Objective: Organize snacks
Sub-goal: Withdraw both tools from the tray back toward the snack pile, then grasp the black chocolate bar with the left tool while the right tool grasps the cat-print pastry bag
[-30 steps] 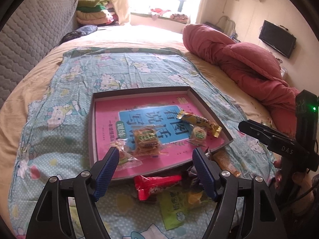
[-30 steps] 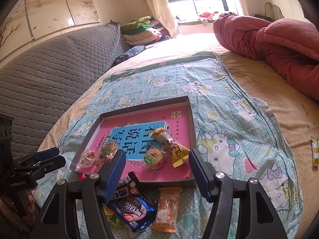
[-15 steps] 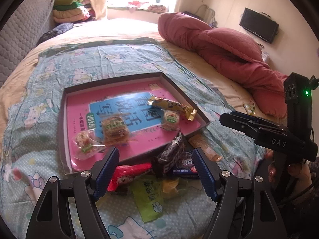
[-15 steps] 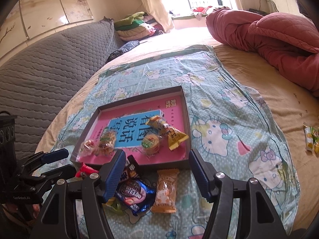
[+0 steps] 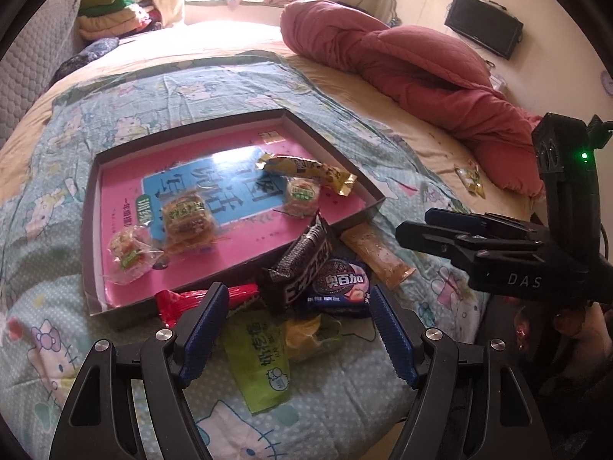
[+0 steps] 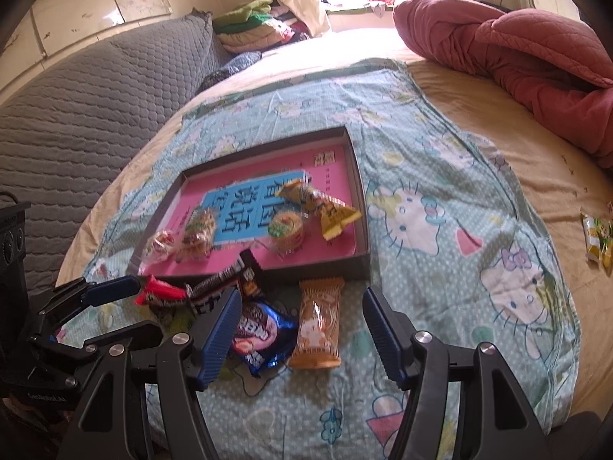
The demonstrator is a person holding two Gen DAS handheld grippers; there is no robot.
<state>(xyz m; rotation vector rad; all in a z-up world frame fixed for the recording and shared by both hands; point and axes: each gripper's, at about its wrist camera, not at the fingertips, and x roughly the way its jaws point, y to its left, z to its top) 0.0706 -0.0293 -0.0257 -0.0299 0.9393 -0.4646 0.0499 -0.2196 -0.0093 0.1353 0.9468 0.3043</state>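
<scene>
A shallow dark tray [image 5: 92, 207] [image 6: 362, 207] with a pink printed bottom lies on a cartoon-cat cloth on the bed and holds several wrapped snacks. In front of it lies a heap: a red packet [image 5: 180, 301], a black packet [image 5: 302, 264], a blue cookie packet [image 5: 339, 287] [image 6: 260, 335], a green packet [image 5: 264, 368] and an orange bar [image 6: 318, 322]. My left gripper [image 5: 299, 308] hangs open just above the heap. My right gripper [image 6: 300, 312] is open over the blue packet and the orange bar, holding nothing.
A rolled red quilt [image 5: 402, 57] lies at the right on the bed. A grey padded headboard [image 6: 76, 88] rises at the left, with folded clothes [image 6: 249, 23] behind. Loose snack packets [image 6: 597, 235] lie on the bare sheet far right. A hand [image 5: 574, 314] holds the right gripper.
Both grippers have come down and nearer to the heap of packets in front of the tray; the left view has swung right, showing more of the heap. Their jaws keep the same width.
</scene>
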